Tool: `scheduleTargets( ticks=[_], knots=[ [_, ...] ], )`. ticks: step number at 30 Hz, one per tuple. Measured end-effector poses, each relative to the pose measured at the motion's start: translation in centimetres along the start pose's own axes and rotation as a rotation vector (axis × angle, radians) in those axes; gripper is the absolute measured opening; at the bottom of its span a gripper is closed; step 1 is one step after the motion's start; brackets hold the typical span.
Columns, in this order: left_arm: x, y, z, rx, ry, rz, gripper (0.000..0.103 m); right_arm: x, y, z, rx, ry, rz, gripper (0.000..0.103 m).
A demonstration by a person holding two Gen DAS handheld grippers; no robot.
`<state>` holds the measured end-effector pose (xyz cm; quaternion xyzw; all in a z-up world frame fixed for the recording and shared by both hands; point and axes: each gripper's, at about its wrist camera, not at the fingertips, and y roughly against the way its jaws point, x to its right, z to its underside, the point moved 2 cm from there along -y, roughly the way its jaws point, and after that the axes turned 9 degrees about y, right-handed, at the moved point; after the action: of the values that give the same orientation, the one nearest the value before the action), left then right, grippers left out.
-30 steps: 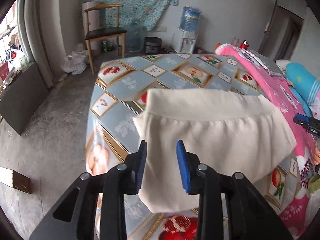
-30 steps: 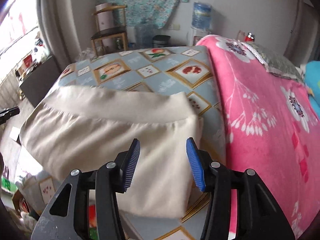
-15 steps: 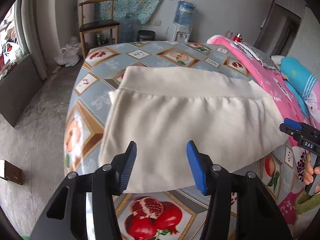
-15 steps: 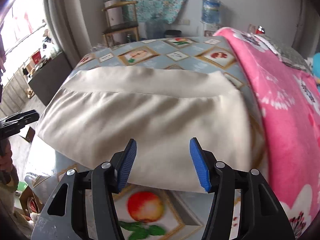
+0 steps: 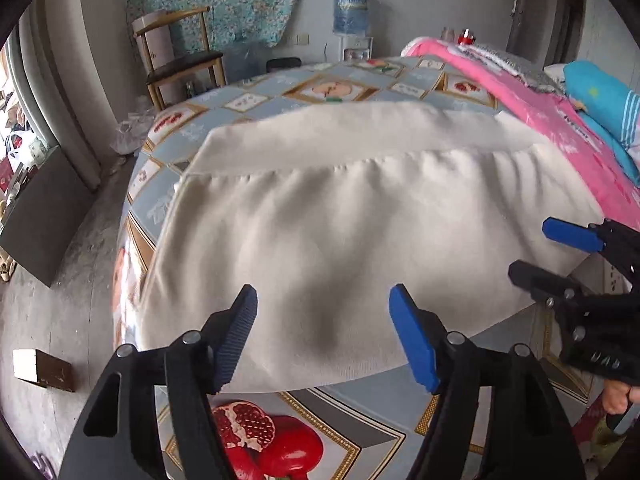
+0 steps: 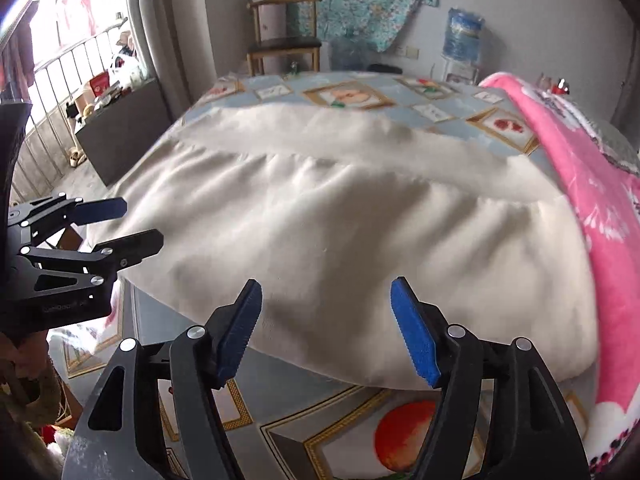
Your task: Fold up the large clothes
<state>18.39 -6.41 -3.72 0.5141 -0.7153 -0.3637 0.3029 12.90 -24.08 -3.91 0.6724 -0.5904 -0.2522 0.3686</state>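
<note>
Now, cloth: the big cream cloth [image 5: 360, 216] lies folded and flat on the bed [image 5: 256, 100], its band on the far side.
Left claw [image 5: 322, 336]: its jaws are moving apart over the near edge of the cloth, with nothing pinched.
Right claw [image 6: 326, 328]: also moving apart, over the same near edge, with nothing pinched.
Pink blanket [image 6: 600, 184]: just beside the cloth, on its right.
Chair [image 5: 180, 56]: far back, by the wall.
</note>
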Motion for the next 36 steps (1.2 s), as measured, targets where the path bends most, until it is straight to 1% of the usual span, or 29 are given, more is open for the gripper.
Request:
scheduleTargets(
  ticks=[1,2,4,5,7,9,10,12,13,14,15,16,17,18,19,20,21,22,23,24,25,27,28,30,32,33,34,36],
  knots=[
    [0.0,-0.9,0.5,-0.029,0.006,-0.011,0.07,-0.4,-1.0,0.6,-0.029,0.009,0.011,0.066],
    [0.0,-1.0,0.7,-0.005,0.012,-0.014,0.07,-0.6,-1.0,0.8,-0.012,0.011,0.016,0.066],
    [-0.1,-0.5,0.8,-0.005,0.013,-0.011,0.071,0.1,-0.1,0.3,-0.023,-0.01,-0.003,0.066],
    [-0.3,-0.1,0.7,-0.002,0.026,0.002,0.072,0.7,0.9,0.0,-0.001,-0.028,0.001,0.066],
    [-0.9,0.7,0.5,0.013,0.061,0.026,0.074,2.4,2.8,-0.3,0.047,-0.045,0.064,0.069],
    [-1.6,1.0,0.1,0.033,0.09,0.022,0.076,5.1,3.8,0.0,0.071,-0.095,0.141,0.07],
    [-1.9,0.9,-0.1,0.035,0.101,0.013,0.078,6.4,4.0,0.6,0.068,-0.136,0.167,0.07],
    [-2.9,-0.2,-0.1,0.003,0.128,-0.017,0.078,9.8,3.1,2.1,0.018,-0.23,0.251,0.071],
    [-3.2,-0.5,-0.1,0.003,0.137,-0.005,0.078,11.3,2.4,3.1,-0.013,-0.267,0.275,0.071],
    [-3.3,-0.4,0.0,0.019,0.137,0.003,0.078,12.5,1.5,4.1,-0.052,-0.305,0.258,0.071],
    [-3.2,-0.3,-0.1,0.015,0.137,0.008,0.079,13.4,1.5,4.6,-0.036,-0.35,0.202,0.071],
    [-3.3,0.0,-0.1,0.013,0.142,0.011,0.079,13.8,2.2,4.8,-0.027,-0.375,0.195,0.071],
    [-3.4,0.4,-0.2,0.021,0.153,0.021,0.079,13.9,3.3,4.8,-0.018,-0.378,0.217,0.071],
    [-3.6,1.0,-0.3,0.038,0.168,0.032,0.079,13.9,4.3,4.6,0.01,-0.374,0.236,0.072],
    [-3.9,1.5,-0.3,0.058,0.18,0.031,0.08,14.0,5.3,4.5,0.046,-0.375,0.247,0.074],
    [-4.1,1.7,-0.3,0.07,0.187,0.021,0.081,14.1,5.8,4.6,0.061,-0.383,0.25,0.075],
    [-4.4,1.6,-0.2,0.067,0.197,0.006,0.084,14.3,5.6,4.9,0.054,-0.393,0.242,0.076],
    [-4.7,0.9,0.0,0.041,0.208,-0.015,0.084,14.6,4.7,5.4,0.027,-0.402,0.231,0.077],
    [-5.1,0.0,0.2,0.0,0.222,-0.034,0.084,14.8,3.3,6.0,-0.029,-0.413,0.223,0.077],
    [-5.5,-0.7,0.4,-0.027,0.238,-0.021,0.084,14.8,2.1,6.7,-0.072,-0.424,0.213,0.077],
    [-5.8,-0.6,0.5,-0.016,0.256,-0.007,0.084,14.8,2.2,6.9,-0.049,-0.441,0.208,0.077],
    [-5.7,0.8,0.5,0.034,0.243,-0.055,0.084,14.5,3.6,6.6,-0.047,-0.447,0.222,0.077],
    [-5.4,1.8,0.4,0.068,0.223,-0.054,0.084,14.2,4.6,6.4,-0.023,-0.446,0.226,0.078],
    [-5.1,3.8,0.6,0.122,0.207,-0.039,0.084,13.3,6.7,6.0,0.03,-0.427,0.227,0.079],
    [-4.8,5.9,0.8,0.168,0.202,0.004,0.084,11.9,8.9,5.6,0.079,-0.388,0.245,0.082],
    [-4.6,7.2,1.1,0.196,0.2,0.022,0.084,11.4,9.7,5.3,0.104,-0.372,0.248,0.086],
    [-4.5,8.4,1.3,0.219,0.202,0.033,0.086,10.6,10.8,5.2,0.134,-0.352,0.25,0.089],
    [-4.4,10.6,2.0,0.263,0.231,0.045,0.09,8.9,12.8,5.2,0.194,-0.312,0.261,0.092]
  ],
)
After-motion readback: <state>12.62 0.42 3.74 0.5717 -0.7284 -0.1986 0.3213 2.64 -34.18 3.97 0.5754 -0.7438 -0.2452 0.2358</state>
